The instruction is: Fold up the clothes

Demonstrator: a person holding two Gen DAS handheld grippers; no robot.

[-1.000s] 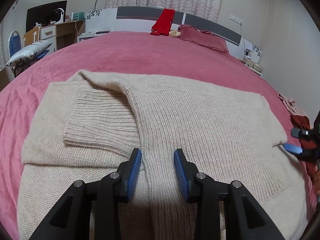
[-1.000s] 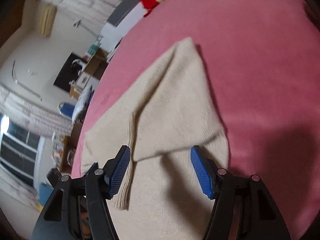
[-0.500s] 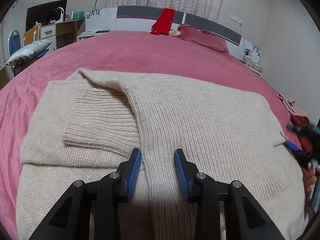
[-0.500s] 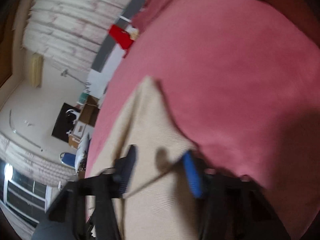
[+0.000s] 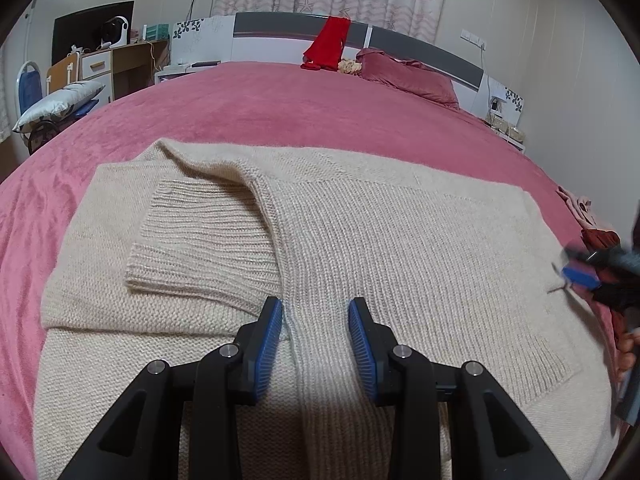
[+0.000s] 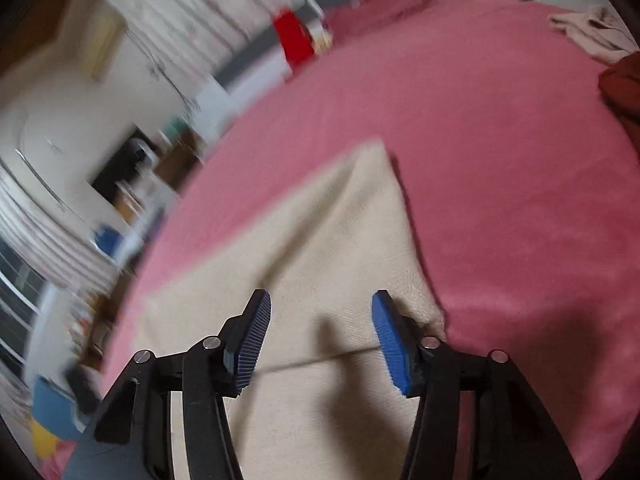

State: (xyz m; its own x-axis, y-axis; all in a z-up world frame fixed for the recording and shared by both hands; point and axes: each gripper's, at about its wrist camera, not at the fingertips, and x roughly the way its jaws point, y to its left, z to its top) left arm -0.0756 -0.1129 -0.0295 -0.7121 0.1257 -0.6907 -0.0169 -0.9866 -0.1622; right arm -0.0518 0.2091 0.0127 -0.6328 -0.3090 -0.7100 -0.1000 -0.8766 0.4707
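Cream knit sweater (image 5: 360, 240) lies flat on pink bed (image 5: 280, 120), filling centre and lower part of left wrist frame; ribbed sleeve folded across its left half. Left tongs (image 5: 316, 336) at bottom centre, released, pads apart over sweater w/ nothing gripped. Right tongs (image 6: 320, 332) at bottom centre of right wrist frame, also released, over sweater's right edge; view is blurred. Red garment (image 5: 328, 46) on headboard, top centre.
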